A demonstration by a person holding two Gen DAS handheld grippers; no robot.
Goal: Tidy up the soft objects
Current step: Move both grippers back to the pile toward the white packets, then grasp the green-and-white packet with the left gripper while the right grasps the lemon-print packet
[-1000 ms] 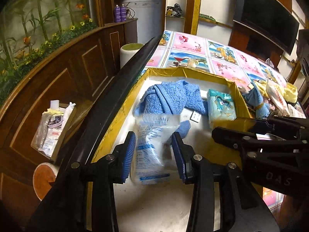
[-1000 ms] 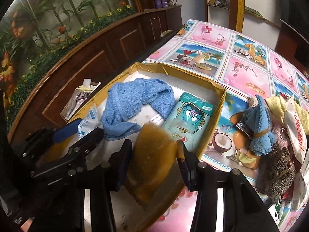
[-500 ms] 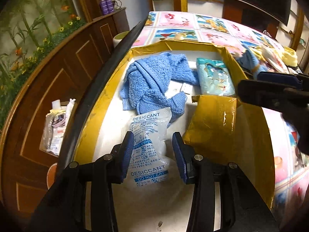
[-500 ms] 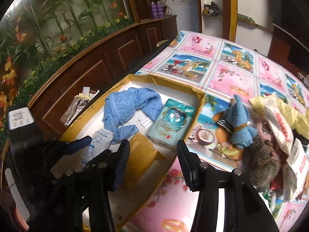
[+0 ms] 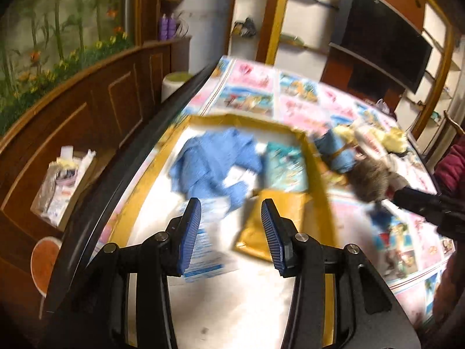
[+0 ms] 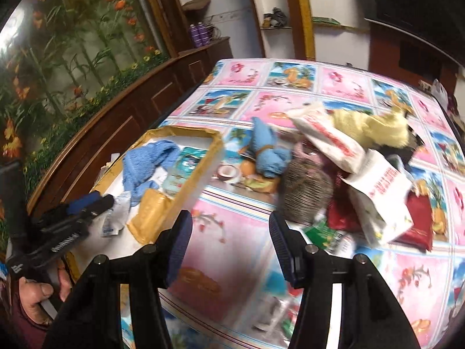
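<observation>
A yellow-rimmed box (image 5: pixel 316 157) (image 6: pixel 213 152) holds a blue towel (image 5: pixel 215 160) (image 6: pixel 145 163), a teal packet (image 5: pixel 286 168) (image 6: pixel 181 168), a white desiccant bag (image 5: pixel 203 250) (image 6: pixel 116 218) and a tan padded envelope (image 5: pixel 267 221) (image 6: pixel 152 213). My left gripper (image 5: pixel 231 232) is open and empty above the box, over the bag and envelope. My right gripper (image 6: pixel 231 250) is open and empty over the tablecloth, right of the box. A pile lies beyond it: a tied blue cloth (image 6: pixel 268 154), a brown furry thing (image 6: pixel 306 196), a yellow cloth (image 6: pixel 372 128), white bags (image 6: pixel 380 195).
The table has a pink and blue picture cloth (image 6: pixel 232 203). A dark wooden cabinet (image 5: pixel 96 110) runs along the left, with a small tray of packets (image 5: pixel 62 180) on a ledge. A red pouch (image 6: pixel 418 218) and green packet (image 6: pixel 322 234) lie in the pile.
Both grippers have let go: the desiccant bag and tan envelope lie in the box. My left gripper has lifted and opened wider. My right gripper has swung right toward the pile.
</observation>
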